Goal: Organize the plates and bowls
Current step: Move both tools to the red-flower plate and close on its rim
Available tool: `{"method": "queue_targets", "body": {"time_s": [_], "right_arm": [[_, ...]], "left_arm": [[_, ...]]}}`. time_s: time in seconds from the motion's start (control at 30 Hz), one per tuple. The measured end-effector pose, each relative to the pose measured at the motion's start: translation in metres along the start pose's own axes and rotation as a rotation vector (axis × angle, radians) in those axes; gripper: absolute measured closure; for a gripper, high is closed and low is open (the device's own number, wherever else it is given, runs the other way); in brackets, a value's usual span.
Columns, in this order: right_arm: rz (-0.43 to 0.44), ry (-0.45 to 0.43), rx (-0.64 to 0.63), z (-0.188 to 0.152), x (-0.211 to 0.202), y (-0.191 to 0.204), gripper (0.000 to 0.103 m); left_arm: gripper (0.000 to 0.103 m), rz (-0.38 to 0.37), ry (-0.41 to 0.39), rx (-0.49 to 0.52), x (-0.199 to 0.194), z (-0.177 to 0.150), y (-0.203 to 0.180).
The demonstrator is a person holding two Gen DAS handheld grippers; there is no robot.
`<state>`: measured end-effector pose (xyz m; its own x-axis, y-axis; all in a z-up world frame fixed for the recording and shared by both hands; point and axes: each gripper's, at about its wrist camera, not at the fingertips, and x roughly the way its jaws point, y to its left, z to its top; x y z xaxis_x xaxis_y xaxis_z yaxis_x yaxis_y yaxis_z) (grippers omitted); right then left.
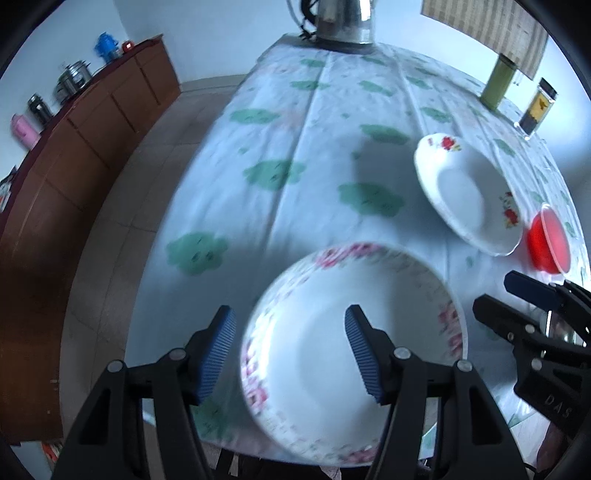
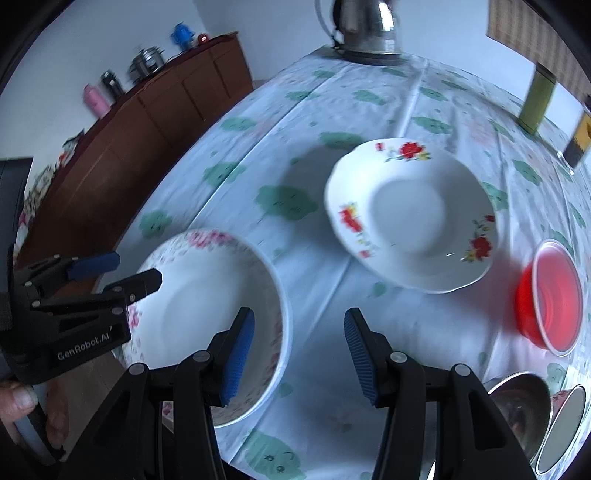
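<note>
Big round table [image 1: 332,122] under a pale tablecloth [image 2: 369,103] with green flower prints, and along the left a long brown wooden sideboard [image 1: 92,125] carrying pots and flasks. At twelve o'clock on the far edge, a steel electric kettle [image 1: 341,22]. Nearest us, at six o'clock in the left wrist view, the pink-rose bowl [image 1: 332,332] sits at the table's near edge; the left gripper [image 1: 290,349] is spread wide, gripping nothing, its right finger over the bowl's white inside, its left finger outside the rim. Out at two o'clock, the red-flower plate [image 2: 410,218] lies flat on the cloth, well apart from the bowl. Just beside it at three o'clock, a red plastic bowl [image 2: 554,295]. The right gripper [image 2: 299,354] is also released, hanging over bare cloth between bowl and plate. Steel bowls [image 2: 524,410] peek in at five o'clock, and a green canister [image 1: 498,83] stands at the far right
</note>
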<state>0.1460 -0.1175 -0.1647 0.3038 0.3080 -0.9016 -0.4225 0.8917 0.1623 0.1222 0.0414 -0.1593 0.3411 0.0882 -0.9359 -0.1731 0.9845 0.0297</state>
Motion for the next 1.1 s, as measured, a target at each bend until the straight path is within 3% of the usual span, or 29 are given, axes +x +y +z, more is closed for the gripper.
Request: {"method": "queue_targets", "body": {"time_s": [0.3,0.53,1.1], "right_arm": [[-0.031,-0.031,0.116,0.031,-0.011,-0.053,0.050],[-0.074,-0.028,0.178,0.050,-0.007,-0.090,0.050],[-0.104,0.028,0.265,0.083,0.015,-0.145,0.050]], "left_arm": [[0.040,-0.062,-0.012,0.073,0.001,0.046,-0.044],[0.040,-0.069,-0.010,0.126,0.013,0.071,-0.079],[0.040,-0.072,0.057,0.142,0.052,0.106,-0.110]]}}
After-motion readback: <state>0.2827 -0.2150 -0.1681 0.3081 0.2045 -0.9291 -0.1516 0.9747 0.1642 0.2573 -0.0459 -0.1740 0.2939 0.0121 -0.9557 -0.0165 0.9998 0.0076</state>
